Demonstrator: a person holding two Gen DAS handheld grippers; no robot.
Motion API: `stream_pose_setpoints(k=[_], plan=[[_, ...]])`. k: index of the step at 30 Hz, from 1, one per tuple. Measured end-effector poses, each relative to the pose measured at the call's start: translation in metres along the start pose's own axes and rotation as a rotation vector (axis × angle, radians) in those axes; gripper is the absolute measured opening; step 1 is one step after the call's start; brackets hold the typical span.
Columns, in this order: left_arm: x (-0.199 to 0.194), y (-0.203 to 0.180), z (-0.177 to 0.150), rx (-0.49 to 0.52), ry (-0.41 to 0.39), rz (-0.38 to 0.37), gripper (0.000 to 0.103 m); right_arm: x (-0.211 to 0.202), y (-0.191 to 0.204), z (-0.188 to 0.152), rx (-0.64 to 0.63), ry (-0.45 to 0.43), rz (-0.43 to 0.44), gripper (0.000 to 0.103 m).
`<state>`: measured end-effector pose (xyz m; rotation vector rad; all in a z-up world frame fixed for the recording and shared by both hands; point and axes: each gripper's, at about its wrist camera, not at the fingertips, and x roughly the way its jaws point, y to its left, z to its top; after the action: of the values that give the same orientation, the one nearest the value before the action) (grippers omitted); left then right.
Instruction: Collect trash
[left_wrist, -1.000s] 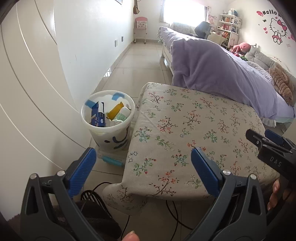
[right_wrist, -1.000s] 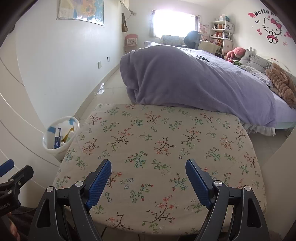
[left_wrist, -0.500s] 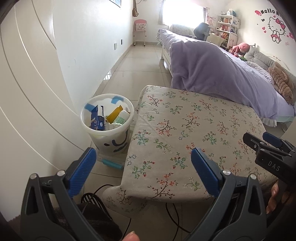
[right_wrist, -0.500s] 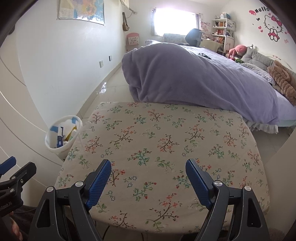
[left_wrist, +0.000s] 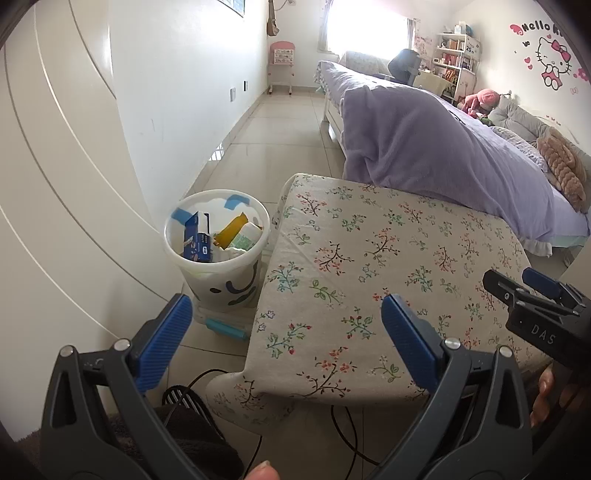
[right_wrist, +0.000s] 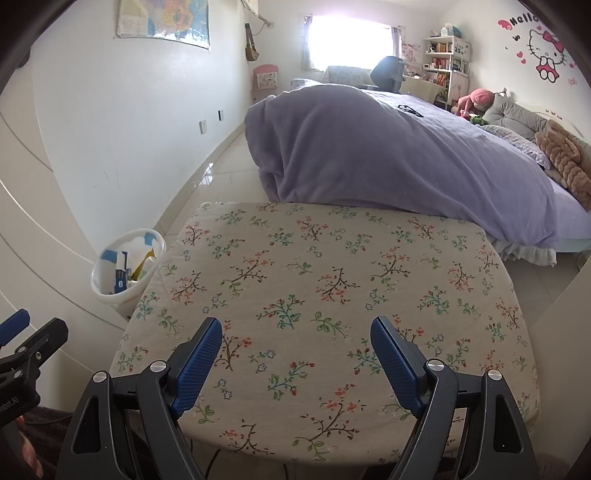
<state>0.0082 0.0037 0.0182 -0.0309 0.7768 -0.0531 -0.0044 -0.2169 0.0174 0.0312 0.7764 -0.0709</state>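
- Left wrist view: left gripper (left_wrist: 286, 326) hangs over the near-left corner of the table (left_wrist: 388, 258), jaws spread wide, nothing between the pads, touching nothing.
- Bin (left_wrist: 218, 240) sits on the floor just beside the table's left edge, against the wall; trash already in it: blue box (left_wrist: 199, 240), yellow wrapper (left_wrist: 231, 229), a white-green pack.
- Tabletop shows only its floral cloth; no loose trash on it that I can see.
- Small teal-capped thing (left_wrist: 225, 328) lies on the floor at the bin's foot; too small to tell whether it is trash.
- Right gripper (left_wrist: 532, 295) shows at the right edge, over the table's near-right corner.
- Right wrist view: right gripper (right_wrist: 295, 354) is over the table's near edge, jaws spread wide and empty, pads clear of the cloth.
- Bin (right_wrist: 129, 266) is at far left, well apart from this gripper; the left gripper's tip pokes in at the left edge.
- Step, as I judge it: collecting looks done or nearly so, both hands free and idle above a bare table.
- Next move calls for a scan for leftovers; if the floor item counts, the left gripper is nearer: drop low beside the bin, pinch it, lift over the rim and release.
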Motion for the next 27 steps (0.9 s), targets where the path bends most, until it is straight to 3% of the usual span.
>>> stream_pose_setpoints(k=[27], plan=[[-0.0023, 0.0026, 0.0018, -0.013, -0.011, 0.015, 0.102, 0.0002, 0.0031, 0.0005, -0.002, -0.001, 0.0, 0.084]])
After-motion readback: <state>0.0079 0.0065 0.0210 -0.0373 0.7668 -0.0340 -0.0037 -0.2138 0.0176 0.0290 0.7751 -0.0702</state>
